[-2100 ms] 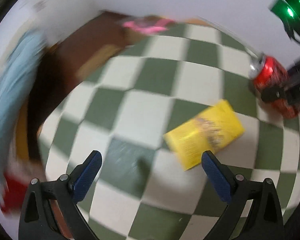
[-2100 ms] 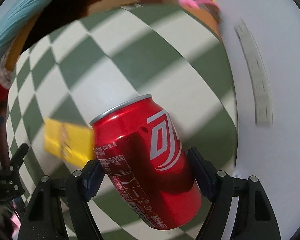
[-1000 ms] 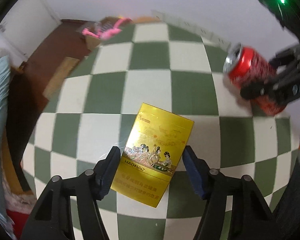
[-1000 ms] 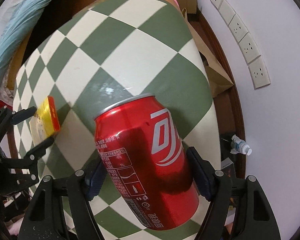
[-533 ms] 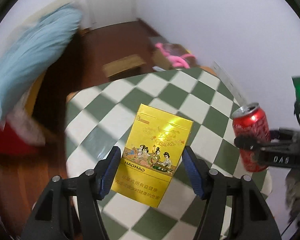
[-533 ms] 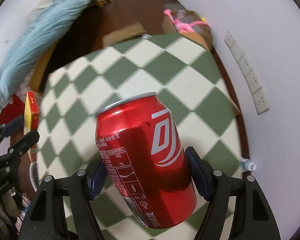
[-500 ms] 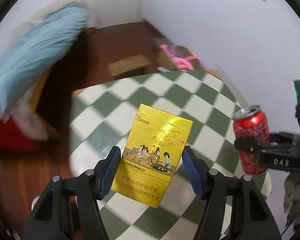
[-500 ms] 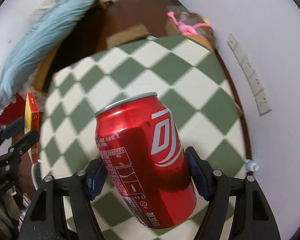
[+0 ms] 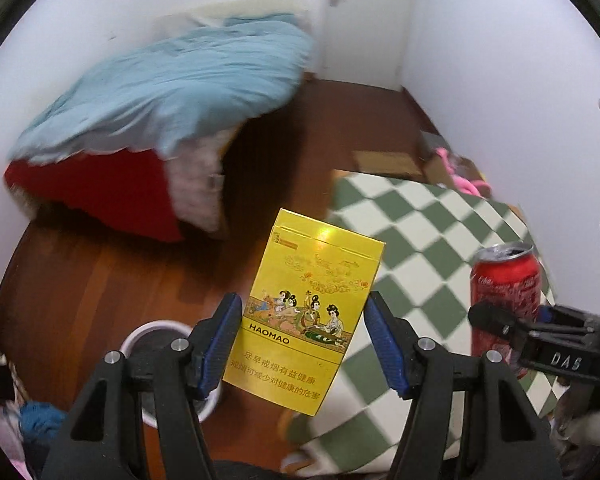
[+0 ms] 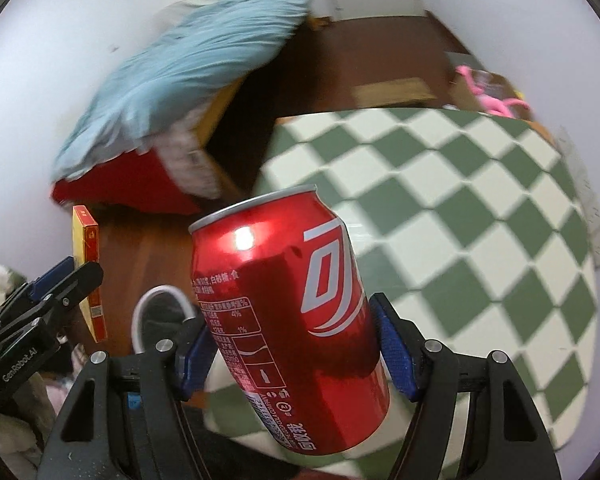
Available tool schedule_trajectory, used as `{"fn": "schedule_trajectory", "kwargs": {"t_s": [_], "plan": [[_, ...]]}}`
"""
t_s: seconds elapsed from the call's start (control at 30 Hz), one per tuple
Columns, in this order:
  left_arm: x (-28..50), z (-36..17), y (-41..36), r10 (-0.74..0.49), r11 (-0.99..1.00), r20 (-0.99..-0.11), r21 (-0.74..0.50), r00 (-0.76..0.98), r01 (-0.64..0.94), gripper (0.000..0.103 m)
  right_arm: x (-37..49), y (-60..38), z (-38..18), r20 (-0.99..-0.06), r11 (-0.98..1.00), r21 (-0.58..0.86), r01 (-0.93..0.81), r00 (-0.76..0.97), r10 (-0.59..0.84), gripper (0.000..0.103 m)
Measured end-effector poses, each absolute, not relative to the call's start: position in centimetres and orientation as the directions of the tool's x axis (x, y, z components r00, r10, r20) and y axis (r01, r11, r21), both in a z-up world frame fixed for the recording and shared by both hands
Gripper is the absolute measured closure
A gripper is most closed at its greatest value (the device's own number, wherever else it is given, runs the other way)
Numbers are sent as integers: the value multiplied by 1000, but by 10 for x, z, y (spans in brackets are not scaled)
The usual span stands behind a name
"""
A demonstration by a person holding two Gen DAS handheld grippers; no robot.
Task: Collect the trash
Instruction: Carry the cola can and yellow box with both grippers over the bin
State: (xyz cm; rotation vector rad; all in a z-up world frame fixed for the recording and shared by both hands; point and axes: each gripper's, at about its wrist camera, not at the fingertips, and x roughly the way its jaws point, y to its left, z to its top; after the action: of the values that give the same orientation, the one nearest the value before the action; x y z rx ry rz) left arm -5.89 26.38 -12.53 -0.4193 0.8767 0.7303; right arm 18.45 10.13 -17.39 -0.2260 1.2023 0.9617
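Observation:
My left gripper [image 9: 304, 344] is shut on a yellow cigarette pack [image 9: 308, 304] marked HAOMAO and holds it upright in the air, off the left edge of the table. The pack also shows edge-on in the right wrist view [image 10: 87, 264], with the left gripper [image 10: 66, 280] around it. My right gripper [image 10: 292, 352] is shut on a red cola can [image 10: 288, 328], held tilted above the table's left edge. The can also shows in the left wrist view [image 9: 504, 292]. A white-rimmed bin [image 9: 160, 334] stands on the floor below and left of the pack; it also shows in the right wrist view [image 10: 160, 316].
A table with a green and white checkered cloth [image 10: 460, 216] fills the right. A bed with a light blue quilt [image 9: 168, 92] and a red side [image 9: 100, 192] stands at the back left. The floor [image 9: 80, 280] is brown wood. Cardboard boxes and a pink thing [image 9: 464, 180] lie behind the table.
Both grippers have lifted and swung left, away from the table, each still holding its item. The bed, the wooden floor and the white-rimmed bin have come into view.

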Motion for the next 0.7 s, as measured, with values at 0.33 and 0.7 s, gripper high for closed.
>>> {"fn": "schedule_trajectory", "kwargs": {"t_s": [0.33,0.7], "plan": [[-209,-169,362,359,451,-869,-157,340,-878,43,32,221,-193,-843,425,428,-798,-183,506,30],[-280,-304,440,89,174,-938,-317,335,-932,43,-66,341,-318,-902,387,421,-821,-331,279,31]]}}
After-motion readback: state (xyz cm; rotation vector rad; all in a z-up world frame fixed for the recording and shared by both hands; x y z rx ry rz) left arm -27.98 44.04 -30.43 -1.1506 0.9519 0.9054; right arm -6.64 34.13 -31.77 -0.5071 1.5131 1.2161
